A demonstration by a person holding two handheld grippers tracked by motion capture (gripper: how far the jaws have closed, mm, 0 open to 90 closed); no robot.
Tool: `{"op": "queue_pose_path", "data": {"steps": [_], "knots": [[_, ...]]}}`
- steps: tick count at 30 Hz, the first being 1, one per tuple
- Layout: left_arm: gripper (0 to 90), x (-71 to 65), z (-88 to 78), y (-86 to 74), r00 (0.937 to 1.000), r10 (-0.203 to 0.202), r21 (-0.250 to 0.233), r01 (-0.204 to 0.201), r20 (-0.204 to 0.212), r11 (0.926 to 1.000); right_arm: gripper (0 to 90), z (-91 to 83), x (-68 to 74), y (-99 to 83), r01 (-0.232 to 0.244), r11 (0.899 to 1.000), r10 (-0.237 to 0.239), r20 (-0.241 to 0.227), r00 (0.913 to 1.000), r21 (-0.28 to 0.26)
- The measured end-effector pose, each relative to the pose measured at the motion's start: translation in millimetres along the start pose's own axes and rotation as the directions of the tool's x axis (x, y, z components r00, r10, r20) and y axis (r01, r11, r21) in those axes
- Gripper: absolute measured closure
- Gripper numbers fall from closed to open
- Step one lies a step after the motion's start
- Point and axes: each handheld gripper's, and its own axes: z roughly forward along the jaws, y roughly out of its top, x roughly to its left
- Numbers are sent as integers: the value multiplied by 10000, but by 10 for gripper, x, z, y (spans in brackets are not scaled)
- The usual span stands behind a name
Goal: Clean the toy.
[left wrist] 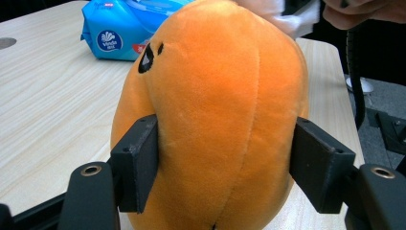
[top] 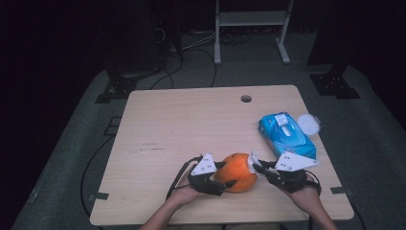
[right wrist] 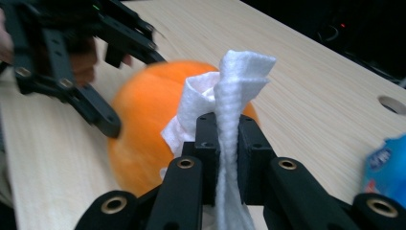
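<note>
An orange plush pumpkin (top: 236, 172) lies near the table's front edge. My left gripper (top: 223, 181) is shut on it from the left; in the left gripper view both black pads (left wrist: 139, 160) press into the sides of the plush pumpkin (left wrist: 215, 110). My right gripper (top: 254, 166) is shut on a folded white wipe (right wrist: 230, 110), pinched upright between its jaws. The white wipe (top: 251, 163) touches the pumpkin's right side. In the right gripper view the pumpkin (right wrist: 143, 124) sits just behind the wipe, with the left gripper (right wrist: 86, 62) beyond it.
A blue pack of wet wipes (top: 286, 134) lies at the table's right, with a round white lid (top: 308, 124) beside it. A cable hole (top: 246, 98) sits near the far edge of the wooden table (top: 182, 124). Cables trail on the floor behind.
</note>
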Motion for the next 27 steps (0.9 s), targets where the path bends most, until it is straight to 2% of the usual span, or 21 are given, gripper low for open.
{"op": "queue_pose_path", "data": {"steps": [2, 6, 10, 12, 15, 18, 20, 22, 25, 27], "knots": [[318, 3, 0, -2, 10000, 5, -5, -5, 5, 10000, 801, -1, -28, -34, -147, 9999, 146, 85, 9999, 90], [312, 13, -7, -7, 10000, -45, 25, 45, -47, 10000, 801, -3, 10, -17, 46, 9998, -47, 90, 9999, 169], [306, 49, 2, -24, 9990, -447, -91, 446, -80, 9990, 801, 21, 111, 39, 193, 9998, -193, -115, 9997, 30], [306, 61, 5, -32, 9984, -557, -152, 556, -88, 9983, 801, 54, 202, 98, 425, 9991, -427, -372, 9984, -59], [306, 70, -10, -32, 9986, -519, -107, 518, -111, 9986, 800, 80, 269, 142, 732, 9973, -733, -433, 9964, -40], [307, 71, -17, -26, 9985, -534, -136, 532, -99, 9985, 800, 66, 207, 119, 545, 9985, -548, -442, 9975, -84], [302, 63, -14, -20, 9993, -379, -139, 379, -48, 9992, 800, 53, 147, 81, 389, 9992, -390, -340, 9987, -44], [265, 56, -7, -26, 9996, -207, -205, 211, 204, 9996, 800, 46, 113, 48, 260, 9997, -260, -365, 9990, -21], [178, 71, -18, -24, 9997, 111, -216, -107, 205, 9997, 800, 44, 115, 32, 308, 9995, -306, -421, 9986, 33], [132, 96, -19, -33, 9998, 100, -164, -97, 161, 9998, 800, 39, 108, 33, 334, 9994, -331, -388, 9987, 53]]}}
